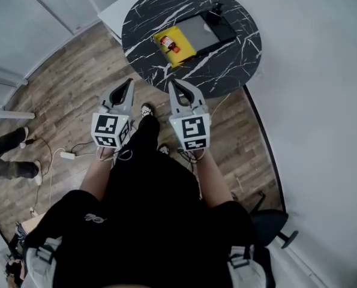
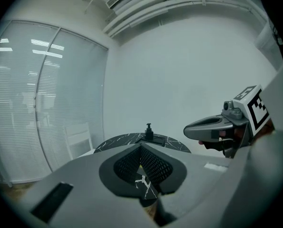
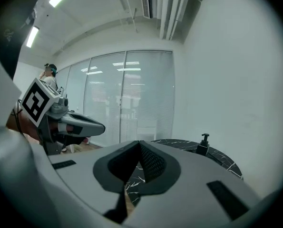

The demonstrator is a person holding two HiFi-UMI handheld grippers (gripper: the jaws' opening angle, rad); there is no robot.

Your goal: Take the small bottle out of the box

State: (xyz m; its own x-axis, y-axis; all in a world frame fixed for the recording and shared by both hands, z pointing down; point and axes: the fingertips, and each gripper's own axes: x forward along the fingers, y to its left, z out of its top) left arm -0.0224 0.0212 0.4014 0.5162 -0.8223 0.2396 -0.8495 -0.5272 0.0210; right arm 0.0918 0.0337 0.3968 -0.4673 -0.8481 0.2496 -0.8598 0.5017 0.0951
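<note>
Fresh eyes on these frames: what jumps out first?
The round black marble table at the top of the head view, with a yellow box on it holding a small red bottle, next to a dark grey tray. Nearer the person, the left gripper and right gripper are side by side, both shut and empty, short of the box.

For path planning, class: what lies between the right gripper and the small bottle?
Head view: only bare marble tabletop and the yellow box's near wall.
</note>
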